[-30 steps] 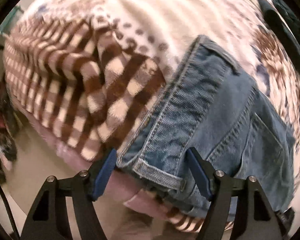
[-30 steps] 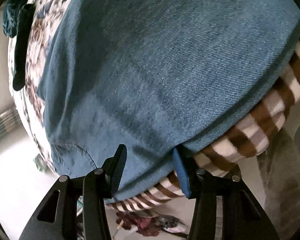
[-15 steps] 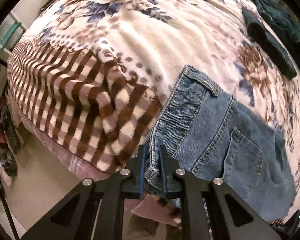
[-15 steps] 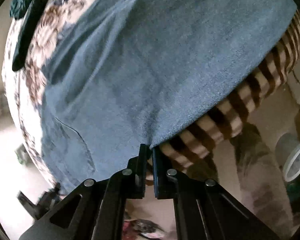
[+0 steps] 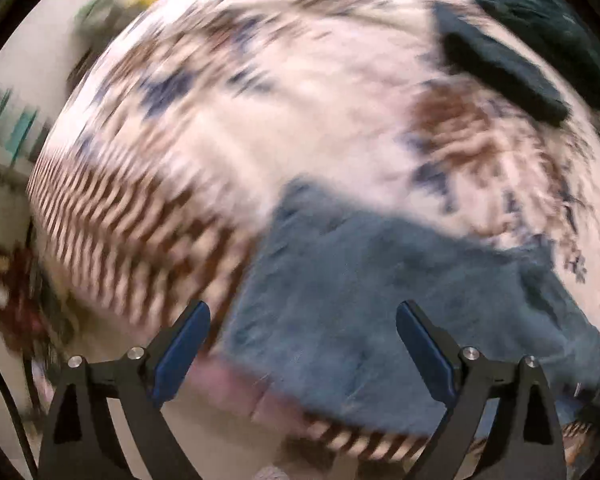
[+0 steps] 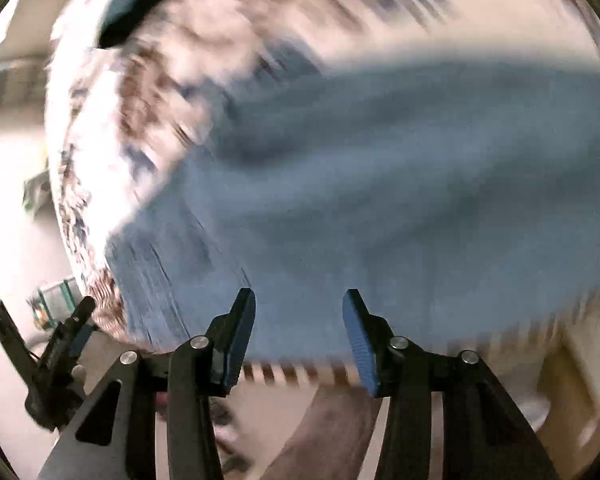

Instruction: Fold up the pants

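Blue denim pants (image 5: 380, 312) lie on a bed with a floral blanket (image 5: 300, 100), near its front edge. Both views are motion-blurred. My left gripper (image 5: 302, 328) is open and empty, its fingers spread just above the pants' near edge at the waist end. In the right wrist view the pants (image 6: 400, 168) fill the middle. My right gripper (image 6: 299, 320) is open and empty over the near edge of the denim. The left gripper also shows in the right wrist view (image 6: 60, 344) at the lower left.
A brown-and-cream checked blanket (image 5: 132, 232) hangs over the bed's front left edge. Dark folded clothes (image 5: 512, 64) lie at the far right of the bed. The floor with scattered items (image 5: 16, 312) lies below left.
Both grippers were shut on the pants' edge half a second ago; now both have opened and let go. Both cameras have pulled back and are moving fast.
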Tool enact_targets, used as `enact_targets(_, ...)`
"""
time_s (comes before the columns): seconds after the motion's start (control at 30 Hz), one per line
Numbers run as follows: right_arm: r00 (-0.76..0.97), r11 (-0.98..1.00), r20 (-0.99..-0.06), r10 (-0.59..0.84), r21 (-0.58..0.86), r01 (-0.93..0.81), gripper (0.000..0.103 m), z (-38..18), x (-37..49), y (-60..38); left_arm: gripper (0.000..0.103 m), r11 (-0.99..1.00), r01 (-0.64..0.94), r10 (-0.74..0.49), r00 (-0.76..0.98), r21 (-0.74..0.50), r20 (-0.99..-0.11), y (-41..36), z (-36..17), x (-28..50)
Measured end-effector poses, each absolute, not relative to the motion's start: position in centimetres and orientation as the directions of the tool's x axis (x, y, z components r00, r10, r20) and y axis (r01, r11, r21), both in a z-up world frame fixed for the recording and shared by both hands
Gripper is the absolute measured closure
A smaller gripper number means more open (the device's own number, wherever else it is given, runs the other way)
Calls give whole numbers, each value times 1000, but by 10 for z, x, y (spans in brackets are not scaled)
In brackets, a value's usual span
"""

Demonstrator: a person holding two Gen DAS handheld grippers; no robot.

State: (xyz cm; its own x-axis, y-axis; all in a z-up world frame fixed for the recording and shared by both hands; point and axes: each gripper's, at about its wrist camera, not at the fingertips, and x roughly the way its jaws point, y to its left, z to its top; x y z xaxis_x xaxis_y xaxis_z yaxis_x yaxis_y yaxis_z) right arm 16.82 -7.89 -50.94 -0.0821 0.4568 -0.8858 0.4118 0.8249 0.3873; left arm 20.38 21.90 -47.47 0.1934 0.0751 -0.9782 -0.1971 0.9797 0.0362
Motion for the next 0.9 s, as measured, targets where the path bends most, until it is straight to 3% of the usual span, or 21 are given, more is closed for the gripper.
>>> enact_targets(0.1,-74,881,-905,419,386,273,54,-520,235,-66,8,992,-128,41,198,15,-979,187,-493,236)
enact_targets(0.17,-159,871,-864,478,443,211,53,-547,277,-54,8,996,-79,41,162,28,-986,168,-520,260)
enact_targets(0.33,-354,888,-817,456,442,124,54,-597,315,-33,8,998,-20,62,103,61,-993,154,-556,280)
enact_targets(0.37,-357,880,-808,468,463,106,60,-598,316,-31,8,998,-24,63,97,61,-993,156,-560,280)
enact_targets(0.4,-349,884,-817,460,457,95,81,-595,318,-34,8,998,-25,63,93,61,-994,158,-563,280)
enact_targets(0.43,-339,884,-820,462,456,104,91,-593,321,-38,8,998,-20,67,89,65,-994,159,-565,280)
enact_targets(0.57,-180,872,-864,471,425,241,95,-573,337,-91,8,997,-11,81,83,80,-993,162,-568,277)
enact_targets(0.6,-176,850,-845,506,454,267,94,-573,337,-95,8,997,-13,81,81,80,-993,161,-569,278)
enact_targets(0.67,-232,824,-794,562,512,245,83,-571,337,-90,8,997,-29,68,79,66,-995,161,-568,277)
enact_targets(0.73,-278,859,-814,510,497,123,43,-569,335,-74,8,998,-43,52,77,49,-996,160,-567,278)
enact_targets(0.9,-387,889,-832,398,454,-62,38,-592,332,-40,8,998,-39,53,80,50,-995,170,-567,274)
